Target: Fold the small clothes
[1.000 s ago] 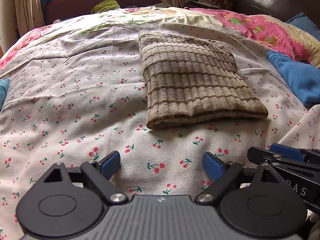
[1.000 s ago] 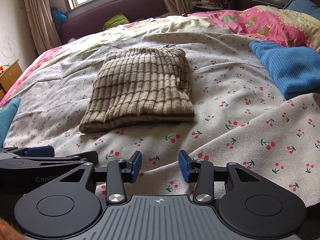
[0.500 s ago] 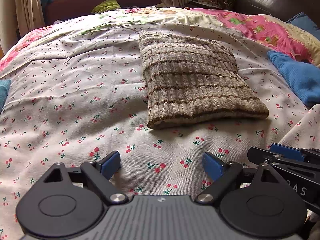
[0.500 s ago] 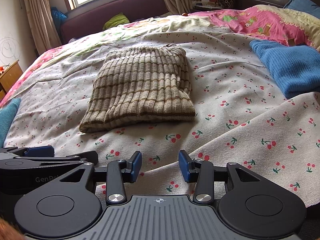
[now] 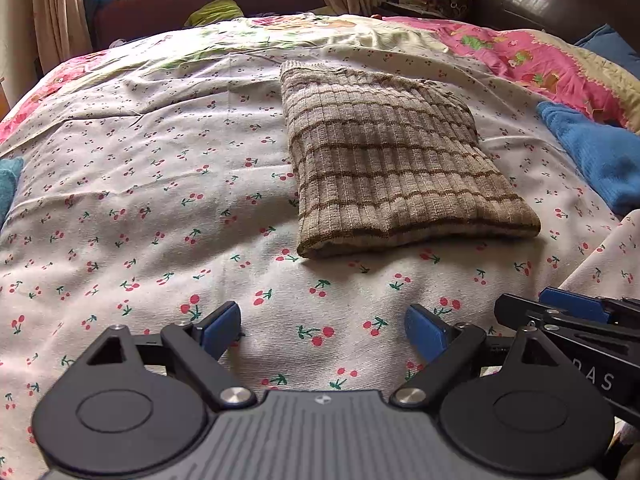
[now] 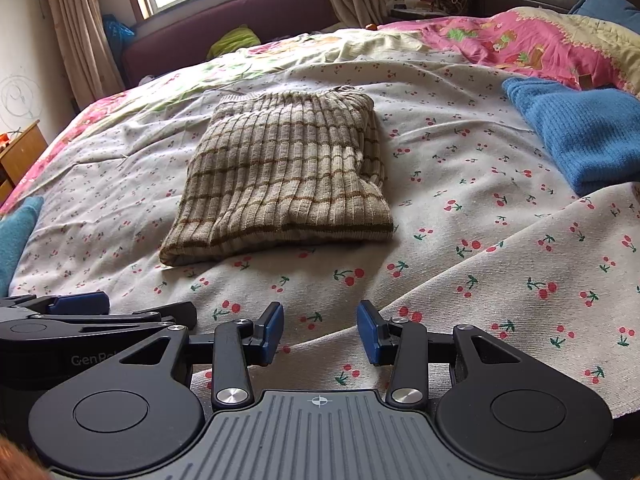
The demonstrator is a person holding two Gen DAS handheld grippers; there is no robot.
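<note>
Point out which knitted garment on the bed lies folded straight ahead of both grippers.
The beige ribbed sweater with brown stripes, folded into a rectangle mid-bed. The blue knit sweater lies off to the right beside the pink quilt.

Bare sheet (image 5: 160,208) left of folded sweater (image 5: 384,164); blue knit (image 6: 580,136) blocks right (near edge).

On the black body of the left gripper (image 6: 92,312), seen at the near left of the right wrist view, we read "GenRo", cut off. On the right gripper (image 5: 568,312), near right in the left wrist view, we read only "DAS".
</note>
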